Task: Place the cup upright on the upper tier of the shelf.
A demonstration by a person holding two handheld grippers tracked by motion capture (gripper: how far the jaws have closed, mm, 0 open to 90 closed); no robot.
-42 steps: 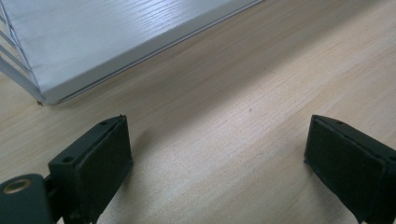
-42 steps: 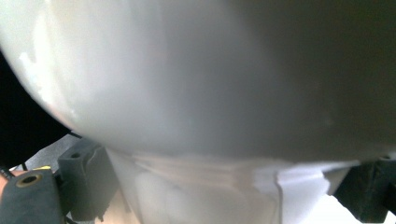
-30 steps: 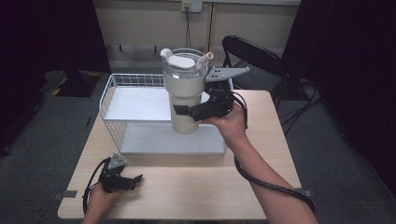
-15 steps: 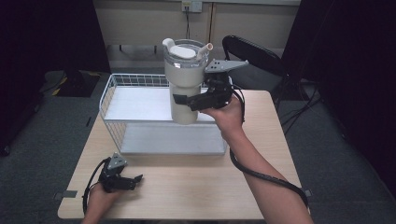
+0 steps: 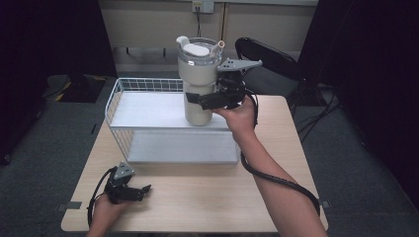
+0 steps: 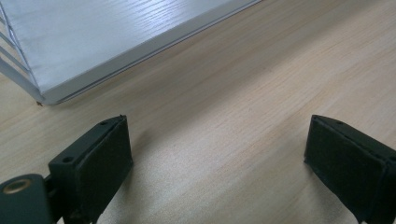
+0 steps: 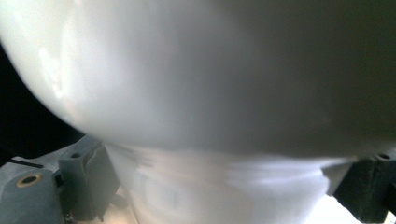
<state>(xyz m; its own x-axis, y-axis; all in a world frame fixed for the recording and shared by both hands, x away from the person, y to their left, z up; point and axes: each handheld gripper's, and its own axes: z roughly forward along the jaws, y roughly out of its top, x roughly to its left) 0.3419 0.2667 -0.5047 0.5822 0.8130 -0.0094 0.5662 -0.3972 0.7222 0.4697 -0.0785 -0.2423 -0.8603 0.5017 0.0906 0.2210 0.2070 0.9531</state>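
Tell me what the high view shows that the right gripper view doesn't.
High view alone: the cream tumbler's clear lid and straw, the white wire two-tier rack, the wooden table, and the left gripper resting open. Right gripper view alone: close contact of both jaws flanking the tumbler's narrow base. Both: the tall cream tumbler held by the right gripper.
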